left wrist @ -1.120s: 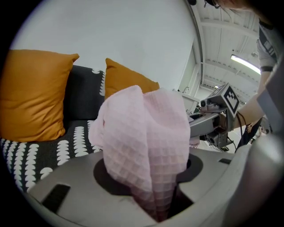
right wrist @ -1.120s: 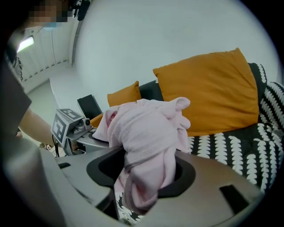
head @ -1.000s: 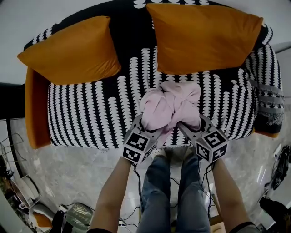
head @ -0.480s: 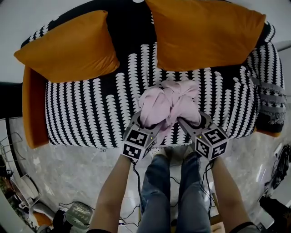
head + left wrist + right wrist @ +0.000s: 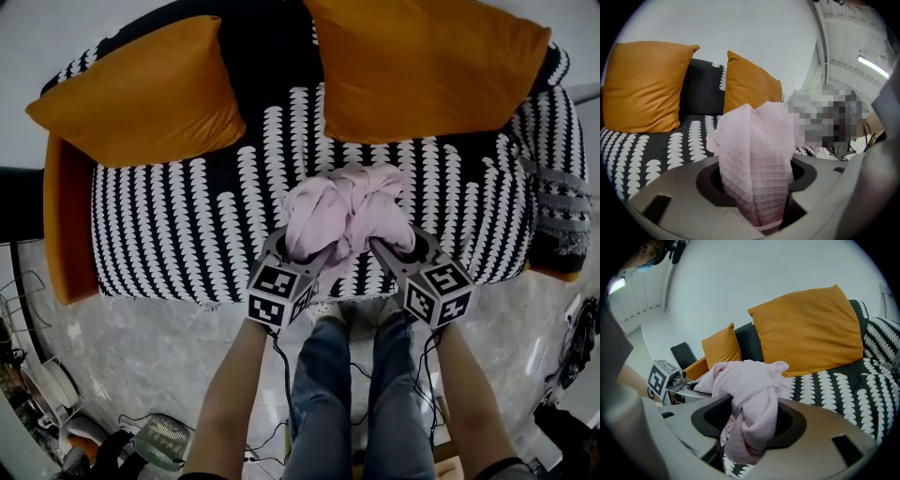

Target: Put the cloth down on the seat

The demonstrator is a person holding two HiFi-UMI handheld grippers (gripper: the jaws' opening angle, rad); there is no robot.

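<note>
Left gripper [image 5: 764,208] of mine has just been easing its jaws apart. The pink cloth [image 5: 347,211] stands loosely between them, and the left gripper view shows a dark slit between the waffle weave and one jaw. My right gripper [image 5: 746,446] is clenched on another fold of the same cloth, which narrows to a tight pinch where the jaws meet it.

From the head view the cloth is a bunched knot in the lower middle of the frame. It sits between my two grippers, which angle in from below on either side, over the front part of the seat [image 5: 187,234] with its black and white pattern. I cannot tell whether the bundle rests on the seat or hangs just above it. Two orange cushions [image 5: 141,94] lean against the back, at the upper left and upper right, well apart from the cloth. My legs [image 5: 356,403] show at the bottom centre, over a pale floor [image 5: 169,356].
</note>
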